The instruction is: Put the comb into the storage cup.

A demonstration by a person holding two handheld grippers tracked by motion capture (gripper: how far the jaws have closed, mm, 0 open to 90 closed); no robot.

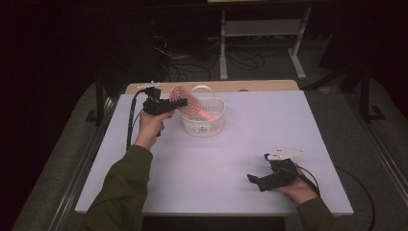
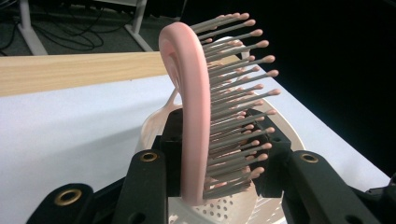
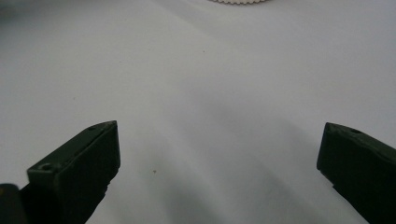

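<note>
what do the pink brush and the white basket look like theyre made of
Pink brush: looks like smooth moulded plastic with a soft sheen; grey bristles with pink ball tips, probably plastic too. White basket: apparently thin plastic, judging by its perforated walls and looped handle.

No text, label, brand, number or sign could be read anywhere in the pictures.
</note>
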